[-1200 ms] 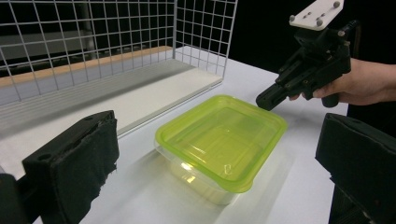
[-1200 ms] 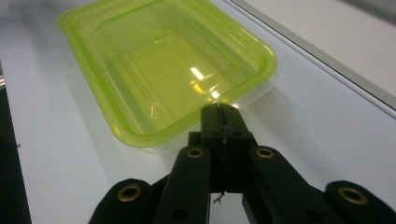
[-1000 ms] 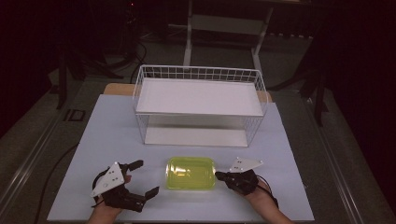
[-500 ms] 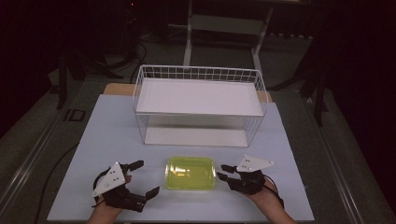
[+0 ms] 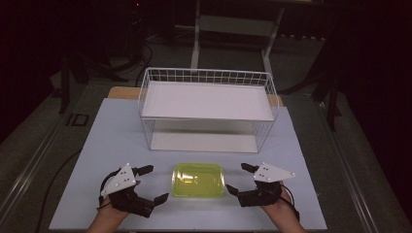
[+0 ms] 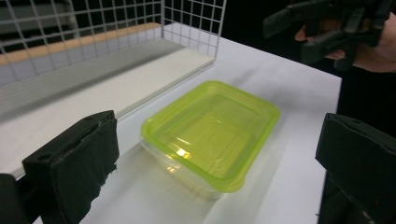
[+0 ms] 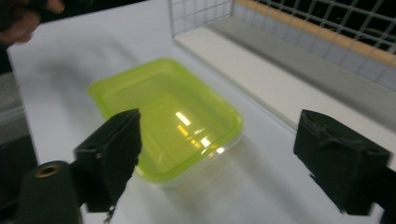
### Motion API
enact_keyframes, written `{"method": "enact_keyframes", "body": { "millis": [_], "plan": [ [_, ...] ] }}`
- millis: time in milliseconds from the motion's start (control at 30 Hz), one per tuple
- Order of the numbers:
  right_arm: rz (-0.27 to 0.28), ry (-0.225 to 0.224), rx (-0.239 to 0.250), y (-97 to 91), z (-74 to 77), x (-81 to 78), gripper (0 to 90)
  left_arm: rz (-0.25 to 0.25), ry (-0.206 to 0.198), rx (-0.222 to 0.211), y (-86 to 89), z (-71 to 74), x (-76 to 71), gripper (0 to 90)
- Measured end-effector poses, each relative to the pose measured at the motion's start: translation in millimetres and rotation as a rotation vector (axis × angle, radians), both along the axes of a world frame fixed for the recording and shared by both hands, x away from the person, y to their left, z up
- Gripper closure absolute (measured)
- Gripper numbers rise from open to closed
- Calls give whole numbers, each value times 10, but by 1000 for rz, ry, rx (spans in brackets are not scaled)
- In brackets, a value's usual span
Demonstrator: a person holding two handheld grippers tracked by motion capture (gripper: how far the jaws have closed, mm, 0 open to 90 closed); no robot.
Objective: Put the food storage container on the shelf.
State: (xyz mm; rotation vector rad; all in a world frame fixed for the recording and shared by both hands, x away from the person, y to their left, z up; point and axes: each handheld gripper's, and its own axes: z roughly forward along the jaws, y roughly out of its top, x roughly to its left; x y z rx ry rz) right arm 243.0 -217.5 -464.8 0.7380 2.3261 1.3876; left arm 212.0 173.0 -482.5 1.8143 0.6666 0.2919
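- The lidded container, clear-bodied with a yellow-green lid, lies flat on the white bench, just in front of the wire rack and apart from it.
- Its long axis runs left to right across the bench, parallel to the rack's front edge, so one short end faces each set of tongs.
- The left tongs sit to the container's left, jaws spread wide with nothing between them; in the left gripper view the container lies ahead, framed between the two black pads and clear of both.
- The right tongs sit to its right. Their jaws have just been opening and now stand wide apart, empty; in the right gripper view the container lies ahead between the pads, touched by neither.
- The container lies between the two tongs, roughly level with them. The right tongs look slightly nearer, with the lower jaw tip just beside the right short end; the left tongs stand a little further from the left short end.
- Judged from this layout, any grasp would come sideways at a short end, or at the lid's rim, and the right hand has the shorter reach.
- The rack's shelf and the space beneath it hold nothing that can be seen.
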Motion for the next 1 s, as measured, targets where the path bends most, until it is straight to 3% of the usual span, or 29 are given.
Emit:
{"method": "enact_keyframes", "body": {
  "millis": [33, 100, 133, 233, 300, 333, 367, 500, 567, 667, 733, 767, 800, 1000],
  "plan": [
    [11, 0, 3, -4, 10, 8, 206, -2, 10, 1, -10, 8, 10, 1],
    [31, 51, -3, -2, 19, 43, 194, -3, 25, 5, -30, 20, 30, 1],
    [39, 42, -8, -5, 13, 61, 192, 8, 22, 16, -42, 24, 39, 1],
    [-13, 51, -18, -8, 24, 74, 195, -9, 51, 19, -69, 40, 84, 1],
    [-18, 47, -21, -9, 29, 81, 187, -12, 74, 14, -77, 42, 106, 1],
    [-28, 50, -21, -7, 33, 86, 184, -12, 116, -9, -92, 34, 150, 1],
    [-50, 74, -28, 1, 33, 110, 147, -9, 132, -17, -100, 26, 171, 1],
    [-78, 175, 13, 3, -3, 175, 138, 11, 171, 1, -147, -17, 228, 1],
    [-92, 223, 38, 10, -32, 203, 124, 39, 233, 4, -160, -48, 269, 1],
    [-137, 297, 55, 37, -69, 249, 123, 67, 318, -53, -141, -109, 341, 1],
    [-145, 312, 65, 34, -77, 258, 123, 67, 318, -53, -141, -109, 341, 1],
    [-166, 376, 86, 33, -105, 300, 127, 84, 361, -42, -158, -150, 390, 1],
    [-167, 410, 98, 32, -118, 317, 138, 90, 375, -31, -169, -159, 399, 1],
    [-173, 542, 124, 76, -184, 374, 204, 114, 447, -17, -217, -222, 426, 1]
  ]
}}
